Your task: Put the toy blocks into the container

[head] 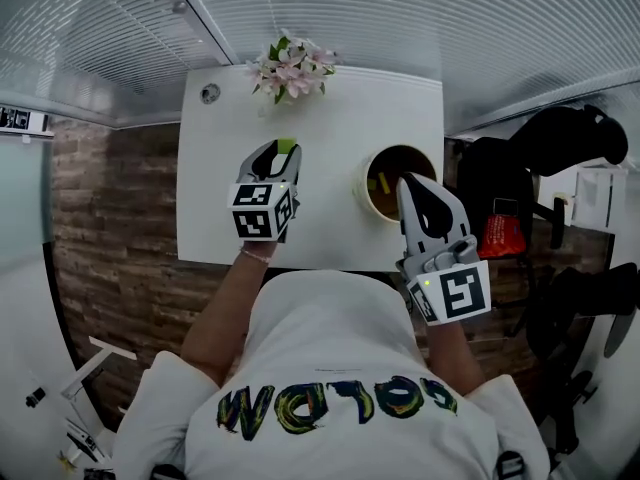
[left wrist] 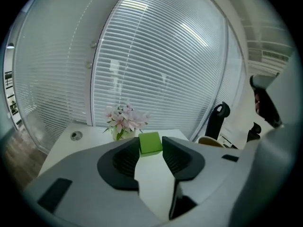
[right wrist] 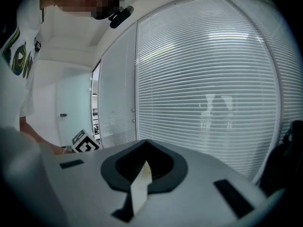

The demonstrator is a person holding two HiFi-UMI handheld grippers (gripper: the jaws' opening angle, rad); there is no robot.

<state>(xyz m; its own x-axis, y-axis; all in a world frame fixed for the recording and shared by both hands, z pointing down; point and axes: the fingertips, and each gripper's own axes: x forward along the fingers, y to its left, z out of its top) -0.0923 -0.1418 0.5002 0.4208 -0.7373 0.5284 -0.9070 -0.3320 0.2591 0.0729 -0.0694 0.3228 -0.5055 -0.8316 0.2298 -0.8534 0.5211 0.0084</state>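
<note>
A green toy block (left wrist: pixel 150 143) sits clamped at the tips of the left gripper (head: pixel 281 151), held above the white table (head: pixel 215 218) and clear of its surface. The round tan container (head: pixel 363 180) waits at the block's 3 o'clock, near the table's right edge, with something yellow (head: pixel 383 183) already lying inside.

The right gripper (head: pixel 410 184) has its jaws pressed together on nothing, and its tips hang over the container's mouth from the 5 o'clock side.

The step in hand looks like the carry to the container. It would go best with the block taken across at its present height. The jaws should part only once the block is squarely over the opening, low enough that it does not bounce off the rim.

The chief obstacle is likely the right gripper itself, which covers part of the opening and may need to draw back toward 6 o'clock.

A vase of pink flowers (head: pixel 292 68) stands at the table's 12 o'clock edge, with a small round fitting (head: pixel 209 93) at its 9 o'clock; both are well off the path. A dark chair (head: pixel 560 138) and a red object (head: pixel 500 234) lie beyond the table at 3 o'clock.
</note>
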